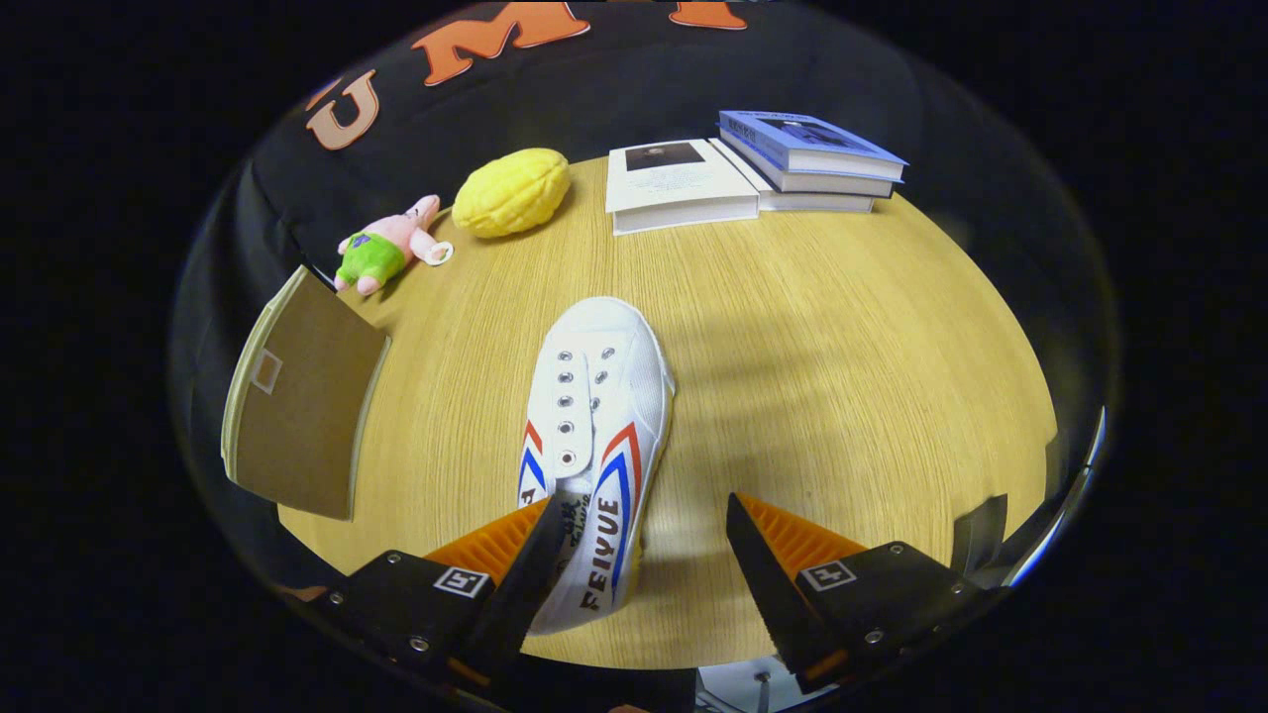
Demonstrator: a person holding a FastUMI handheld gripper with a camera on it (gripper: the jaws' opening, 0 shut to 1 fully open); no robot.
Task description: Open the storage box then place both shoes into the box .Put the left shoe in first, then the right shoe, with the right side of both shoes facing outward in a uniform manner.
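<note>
A white canvas shoe (594,416) with red and blue stripes lies on the wooden table (842,376), toe pointing away from me. Its heel end sits between my fingers, close against the left finger (525,574). The right finger (763,564) stands well apart from the shoe. My gripper (644,515) is open around the shoe's heel part, above it, not pressing it. A brown cardboard storage box (297,406) stands left of the shoe at the table's edge, its lid side facing me.
Beyond the shoe at the table's far side lie a pink and green plush toy (391,248), a yellow lemon-like plush (512,191), a white book (679,183) and a stack of blue books (812,158). Bare wood stretches to the right of the shoe.
</note>
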